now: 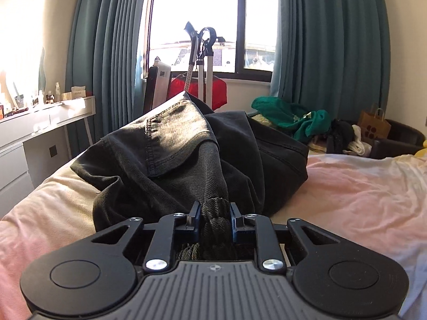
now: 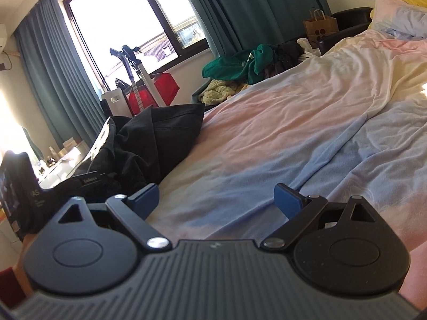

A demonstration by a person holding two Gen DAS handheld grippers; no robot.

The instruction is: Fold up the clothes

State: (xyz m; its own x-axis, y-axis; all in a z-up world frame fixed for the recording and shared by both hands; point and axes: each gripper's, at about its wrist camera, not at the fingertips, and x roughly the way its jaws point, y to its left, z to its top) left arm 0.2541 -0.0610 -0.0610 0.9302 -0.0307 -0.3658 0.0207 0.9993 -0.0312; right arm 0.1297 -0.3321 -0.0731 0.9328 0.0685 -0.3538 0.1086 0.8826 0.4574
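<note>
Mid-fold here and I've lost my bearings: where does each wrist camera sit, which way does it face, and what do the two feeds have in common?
Left wrist: sits behind the left gripper, low over the bed, facing the window; its fingers are shut on bunched black jeans.
Right wrist: sits behind the right gripper, tilted, looking along the bed toward window and pillow; its fingers are open and hold nothing.
Shared: jeans, green garment, paper bag.
</note>
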